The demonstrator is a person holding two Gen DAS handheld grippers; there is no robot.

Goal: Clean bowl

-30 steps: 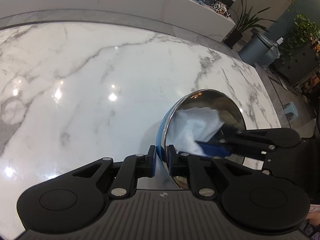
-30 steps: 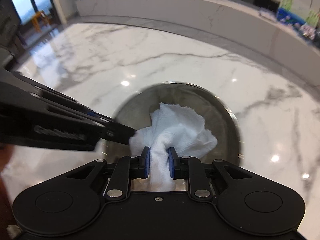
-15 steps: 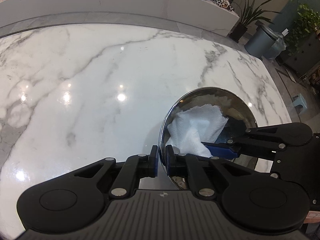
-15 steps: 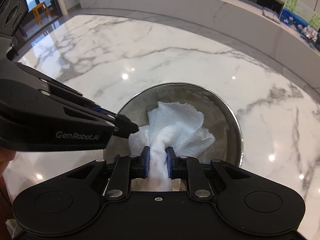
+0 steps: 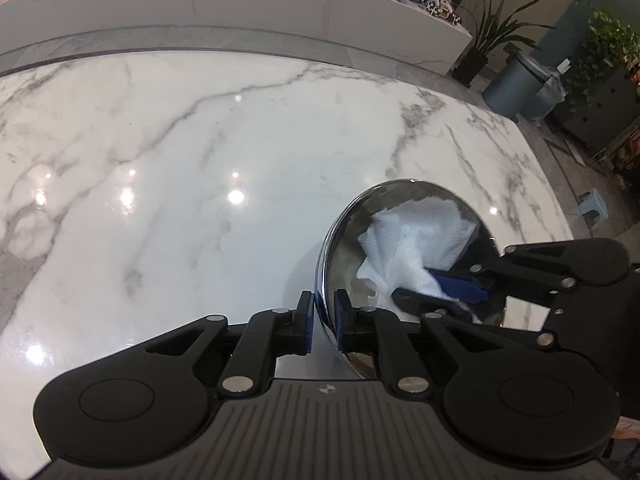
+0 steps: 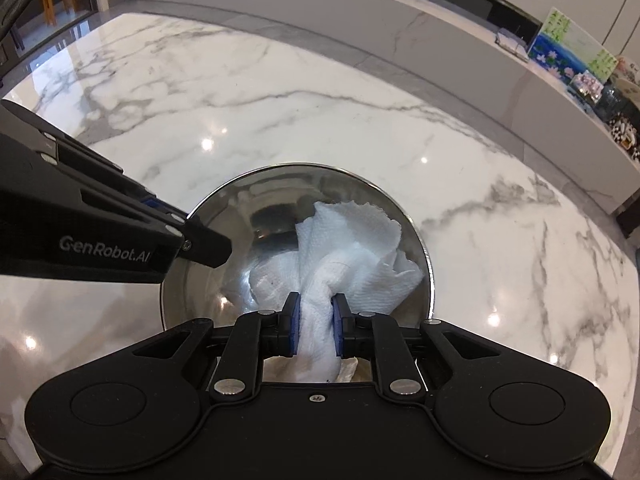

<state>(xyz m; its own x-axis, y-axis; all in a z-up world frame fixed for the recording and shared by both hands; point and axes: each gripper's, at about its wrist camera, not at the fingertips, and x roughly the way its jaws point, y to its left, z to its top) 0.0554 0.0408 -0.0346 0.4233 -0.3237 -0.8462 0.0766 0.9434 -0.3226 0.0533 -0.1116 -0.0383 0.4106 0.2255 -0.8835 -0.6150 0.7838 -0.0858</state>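
Marble worktop [image 6: 320, 128] carries the steel bowl [image 6: 256, 216], mouth up; it's round, so no long axis. Left gripper [image 5: 321, 322] jaws clamped on the bowl rim at its left side. Right gripper [image 6: 316, 326] jaws clamped on a bunched paper towel [image 6: 352, 248] pressed into the bowl's inside. Judging: wiping mid-way; small specks near the bottom, cleanliness unclear.
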